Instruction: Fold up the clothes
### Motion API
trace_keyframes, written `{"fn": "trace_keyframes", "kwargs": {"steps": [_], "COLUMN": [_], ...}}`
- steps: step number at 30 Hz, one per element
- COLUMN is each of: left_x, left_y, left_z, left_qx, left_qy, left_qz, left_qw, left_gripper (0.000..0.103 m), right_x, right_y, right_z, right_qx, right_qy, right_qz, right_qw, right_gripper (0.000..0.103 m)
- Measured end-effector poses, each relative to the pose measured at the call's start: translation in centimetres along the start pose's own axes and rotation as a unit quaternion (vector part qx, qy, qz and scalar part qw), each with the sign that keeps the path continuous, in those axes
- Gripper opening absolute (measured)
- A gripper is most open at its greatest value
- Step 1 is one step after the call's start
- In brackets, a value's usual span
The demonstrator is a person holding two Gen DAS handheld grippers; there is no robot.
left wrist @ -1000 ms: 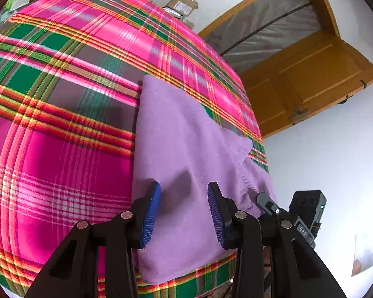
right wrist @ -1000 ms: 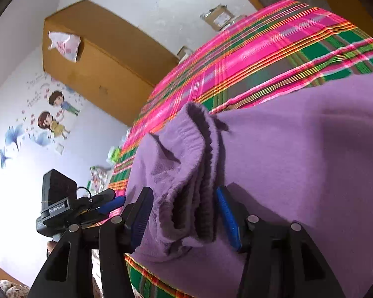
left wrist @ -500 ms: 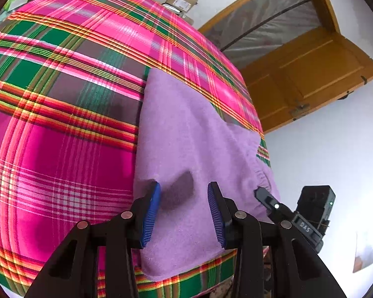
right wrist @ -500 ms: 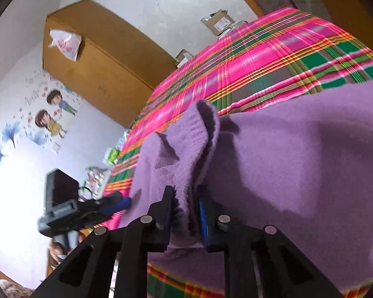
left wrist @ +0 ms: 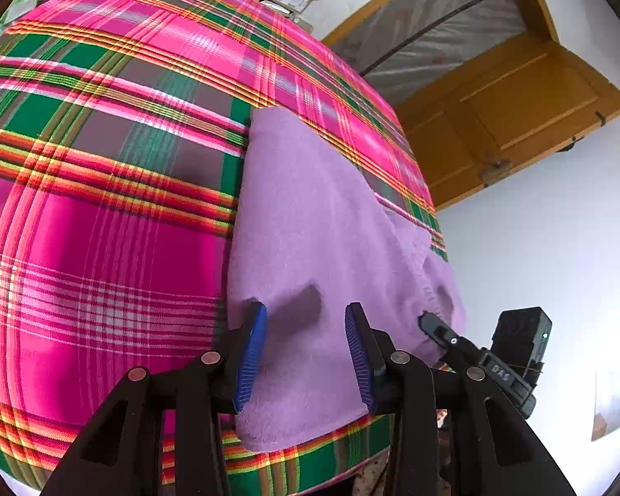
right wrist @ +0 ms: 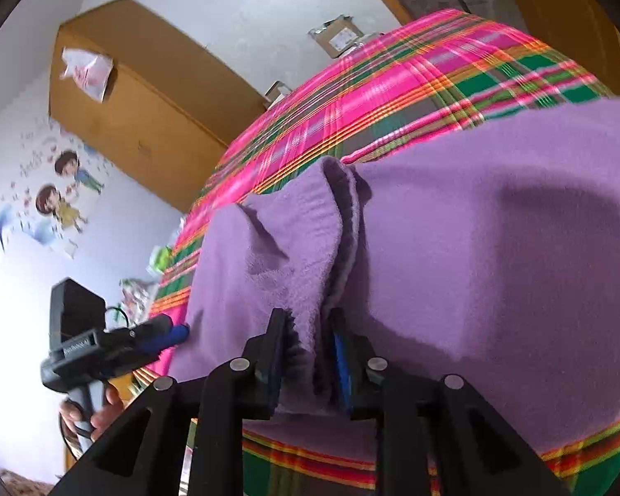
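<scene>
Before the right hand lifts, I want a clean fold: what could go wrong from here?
The right tongs, which have just been closing, pinch only a bunched ridge of the purple garment, so layers may slip out or lift unevenly. The left tongs stand open over the cloth without gripping, so that side could drag across the plaid cover. The garment's near edge lies near the cover's edge and might slide off.

A pink and green plaid cloth [left wrist: 103, 215] covers the table; a wooden door [left wrist: 516, 115] stands open behind. A wooden cabinet [right wrist: 144, 115] bears a plastic bag [right wrist: 87, 72]; cartoon stickers [right wrist: 60, 194] mark the wall.
</scene>
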State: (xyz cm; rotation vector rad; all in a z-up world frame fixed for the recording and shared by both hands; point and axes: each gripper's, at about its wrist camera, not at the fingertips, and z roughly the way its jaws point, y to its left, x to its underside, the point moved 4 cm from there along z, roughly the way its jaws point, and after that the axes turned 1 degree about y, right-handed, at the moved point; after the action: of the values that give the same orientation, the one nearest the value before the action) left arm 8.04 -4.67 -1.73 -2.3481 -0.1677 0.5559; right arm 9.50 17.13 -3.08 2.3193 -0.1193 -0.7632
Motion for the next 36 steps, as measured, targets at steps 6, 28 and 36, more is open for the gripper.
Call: {"fn": "trace_keyframes", "kwargs": {"steps": [6,28,36], "left_x": [0.2,0.6,0.8], "left_y": [0.0,0.7,0.6], "left_z": [-0.1,-0.3,-0.7], "left_qx": [-0.003,0.001,-0.007], "left_qy": [0.001,0.016,0.021], "left_qz": [0.005,0.020,0.028], "left_qw": [1.0000,0.9997,0.9994], "left_gripper": [0.041,0.041,0.041], "right_x": [-3.8,-7.5,-6.0], "right_y": [0.7,-1.1,2.9], "right_z": [-0.4,4.1,2.0], "right_qx": [0.033,0.108,0.153], "right_qy": [-0.040,-0.023,-0.048], "right_qz": [-0.051,-0.045,-0.141], "right_qw": [0.997,0.993,0.977], "right_gripper": [0.035,0.006,0.011]}}
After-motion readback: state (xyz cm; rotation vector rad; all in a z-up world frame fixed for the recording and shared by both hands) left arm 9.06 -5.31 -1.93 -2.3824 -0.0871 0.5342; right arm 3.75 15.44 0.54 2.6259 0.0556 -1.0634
